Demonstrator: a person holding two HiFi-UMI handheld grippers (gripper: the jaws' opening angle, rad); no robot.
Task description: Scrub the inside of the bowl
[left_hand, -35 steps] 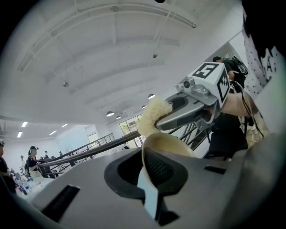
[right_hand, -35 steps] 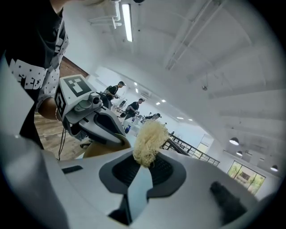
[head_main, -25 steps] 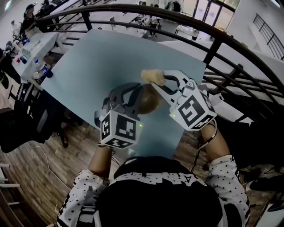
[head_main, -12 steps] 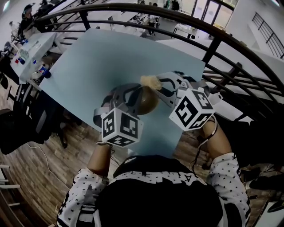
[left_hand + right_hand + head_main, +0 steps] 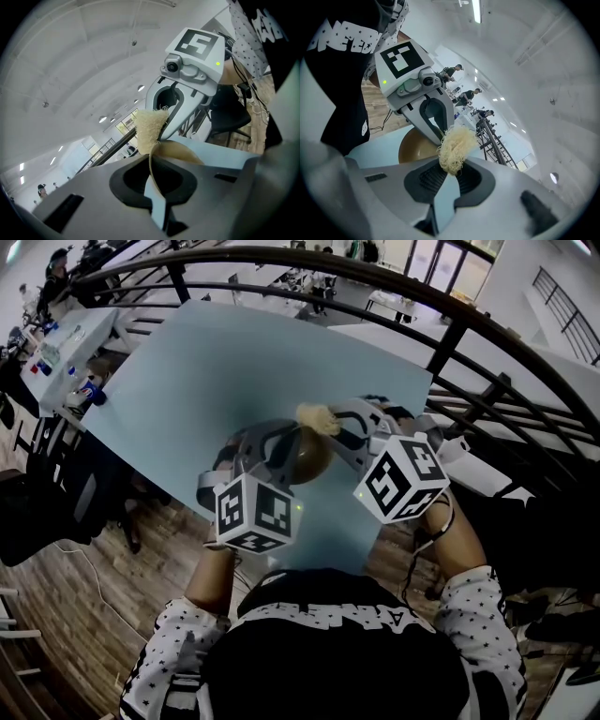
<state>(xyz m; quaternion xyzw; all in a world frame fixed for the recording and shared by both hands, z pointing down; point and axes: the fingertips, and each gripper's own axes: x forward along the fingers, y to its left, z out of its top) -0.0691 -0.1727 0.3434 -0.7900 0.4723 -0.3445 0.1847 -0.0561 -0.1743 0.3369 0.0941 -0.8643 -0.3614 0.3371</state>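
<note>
**Grip.** The left gripper [image 5: 274,448] has its jaws nearly together, pinching the bowl's thin near rim. The right gripper [image 5: 334,418] is clamped on a fibrous scrubber [image 5: 317,417], which it holds at the bowl's far rim.

**Location.** The brown bowl [image 5: 305,454] sits on the pale blue counter [image 5: 187,381], close to the counter's near edge.

**Handling (judged).** The bowl is rigid, thin-walled and probably light and smooth, so a pinch at one point on the rim may let it pivot under pressure. The scrubber is soft and springy and will compress.

**Clearance.** There is little margin at the near edge. Beyond the bowl the counter is broad and bare. The railing [image 5: 450,343] is well apart.
</note>
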